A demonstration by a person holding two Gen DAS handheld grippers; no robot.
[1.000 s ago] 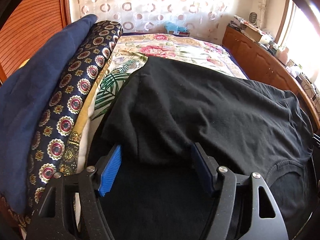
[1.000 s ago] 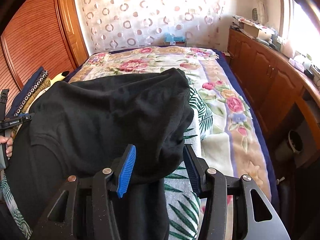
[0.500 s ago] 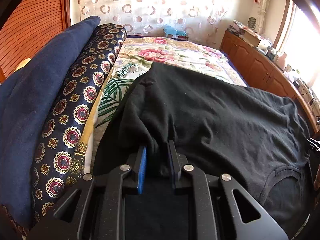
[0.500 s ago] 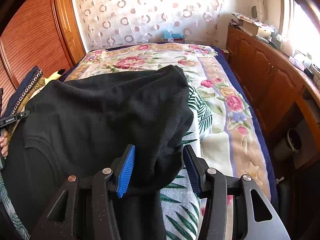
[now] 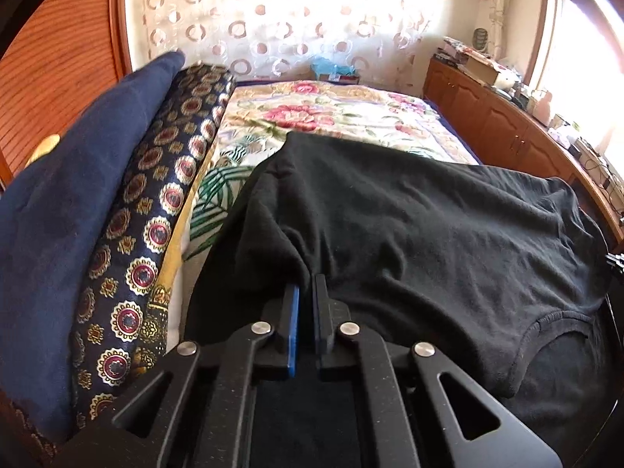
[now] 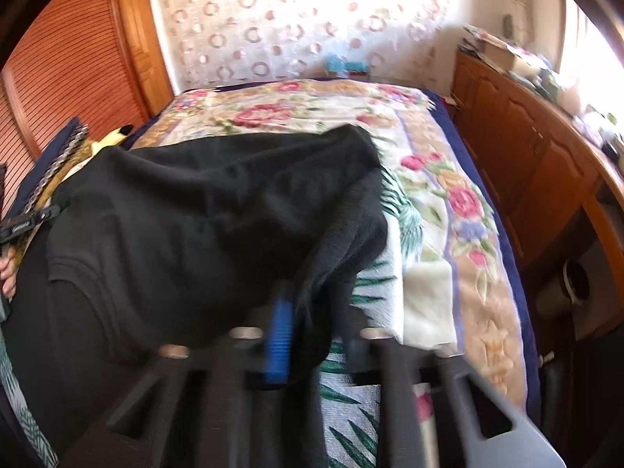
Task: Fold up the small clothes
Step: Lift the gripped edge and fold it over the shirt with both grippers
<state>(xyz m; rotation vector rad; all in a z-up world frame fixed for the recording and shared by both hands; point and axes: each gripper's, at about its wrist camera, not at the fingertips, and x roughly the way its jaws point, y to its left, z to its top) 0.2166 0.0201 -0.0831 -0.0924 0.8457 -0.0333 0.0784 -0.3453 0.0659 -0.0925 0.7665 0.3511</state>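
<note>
The black shirt, soft, light and limp, lay across the frame's middle on the flowered bed, each near edge pinched by the just-closed left gripper and right gripper.

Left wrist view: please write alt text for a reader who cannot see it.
The left claw is shut on a bunched fold of a black T-shirt spread over a floral bedspread. Folded navy and patterned fabrics lie stacked to the left, and wooden cabinets line the right wall.
</note>
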